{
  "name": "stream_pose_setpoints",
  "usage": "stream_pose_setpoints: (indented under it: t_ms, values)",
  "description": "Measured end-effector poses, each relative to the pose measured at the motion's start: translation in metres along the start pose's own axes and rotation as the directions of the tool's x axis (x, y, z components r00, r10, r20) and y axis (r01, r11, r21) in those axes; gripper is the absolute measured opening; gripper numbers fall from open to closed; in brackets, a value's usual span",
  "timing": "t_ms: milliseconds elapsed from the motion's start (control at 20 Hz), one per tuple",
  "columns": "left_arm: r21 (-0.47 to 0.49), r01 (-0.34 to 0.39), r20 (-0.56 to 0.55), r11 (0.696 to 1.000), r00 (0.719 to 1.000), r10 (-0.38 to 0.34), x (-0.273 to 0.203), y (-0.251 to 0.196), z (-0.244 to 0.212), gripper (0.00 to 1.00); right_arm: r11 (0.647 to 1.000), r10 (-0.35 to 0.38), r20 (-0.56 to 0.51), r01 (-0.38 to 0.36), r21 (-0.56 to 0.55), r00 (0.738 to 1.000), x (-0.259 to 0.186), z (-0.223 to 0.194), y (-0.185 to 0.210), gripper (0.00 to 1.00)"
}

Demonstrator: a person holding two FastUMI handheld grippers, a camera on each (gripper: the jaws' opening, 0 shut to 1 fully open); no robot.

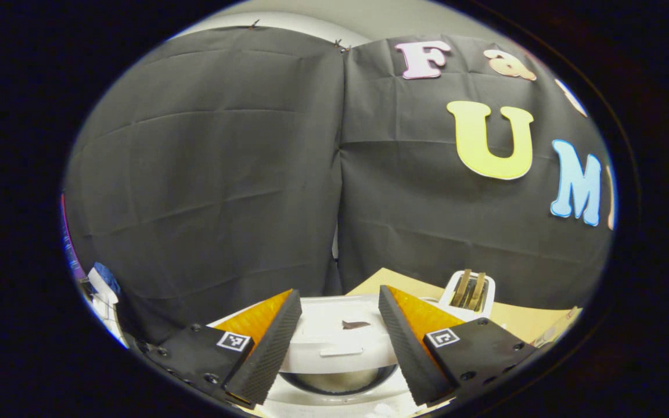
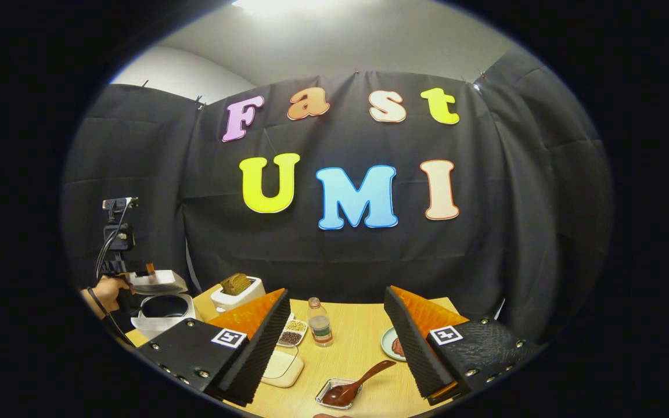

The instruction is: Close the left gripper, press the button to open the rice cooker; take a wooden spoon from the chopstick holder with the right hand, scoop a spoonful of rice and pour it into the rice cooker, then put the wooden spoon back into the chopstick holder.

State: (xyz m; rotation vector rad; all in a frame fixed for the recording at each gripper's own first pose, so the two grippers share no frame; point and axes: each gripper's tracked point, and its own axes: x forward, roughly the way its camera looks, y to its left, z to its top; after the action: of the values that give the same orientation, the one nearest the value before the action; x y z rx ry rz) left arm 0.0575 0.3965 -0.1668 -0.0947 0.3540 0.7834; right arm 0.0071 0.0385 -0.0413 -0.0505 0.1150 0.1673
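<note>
rice cooker (image 2: 163, 306) lid's up at far left, left gripper (image 1: 334, 342) wide above it. right gripper (image 2: 334, 342), wide and empty, should drop squarely onto the wooden spoon (image 2: 358, 380) handle.

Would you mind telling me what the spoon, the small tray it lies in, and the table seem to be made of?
The spoon looks like dark reddish-brown wood with a smooth, slightly glossy finish. The small tray appears to be clear plastic or glass, since its rim is see-through. The table shows pale wood grain, though whether it is solid wood or laminate cannot be told.
</note>
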Motion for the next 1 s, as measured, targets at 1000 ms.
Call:
stream_pose_setpoints:
  t_ms: [1000]
  values:
    - [0.043,0.071,-0.209,0.997,0.976,-0.06,0.008,-0.011,-0.119,0.9,1.0,-0.016,-0.02,0.016,-0.003,1.0,-0.022,-0.006,0.007,0.99]
